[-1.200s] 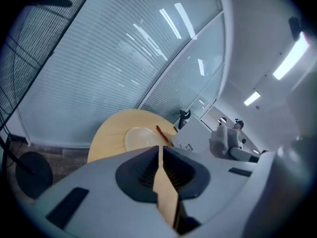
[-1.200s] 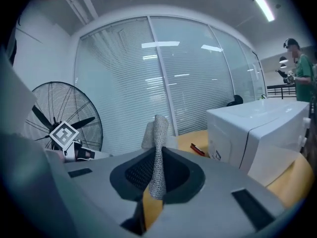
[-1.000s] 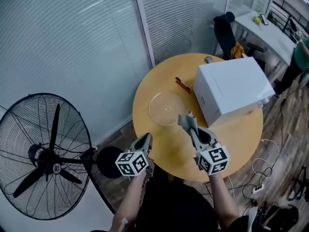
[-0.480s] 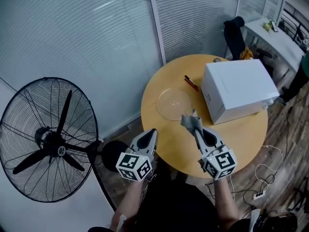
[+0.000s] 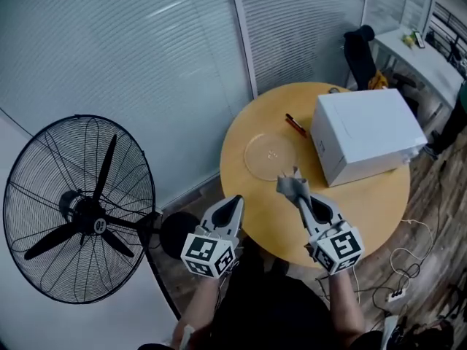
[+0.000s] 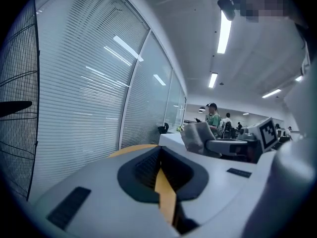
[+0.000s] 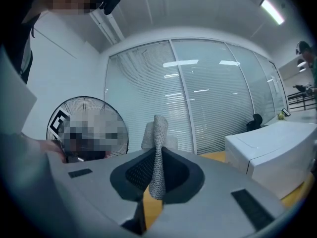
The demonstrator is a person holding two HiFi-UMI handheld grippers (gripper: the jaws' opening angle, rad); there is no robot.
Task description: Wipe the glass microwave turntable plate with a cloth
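Note:
The clear glass turntable plate [image 5: 271, 155] lies flat on the round wooden table [image 5: 372, 203], left of a white microwave [image 5: 367, 133]. My right gripper [image 5: 298, 191] is shut on a grey cloth [image 5: 292, 186] and hangs over the table just short of the plate's near rim; the cloth [image 7: 157, 148] sticks up from between its jaws. My left gripper [image 5: 235, 204] is shut with nothing in it, at the table's near left edge, its jaws pressed together in the left gripper view [image 6: 159, 171].
A red pen [image 5: 295, 125] lies between the plate and the microwave. A large black pedestal fan [image 5: 80, 210] stands on the floor at the left. Blinds-covered glass walls run behind the table. Cables and a power strip [image 5: 398, 294] lie on the floor at the right.
Both grippers have risen a little and drifted right in the head view, which has itself shifted. The cloth stays clamped in the right gripper.

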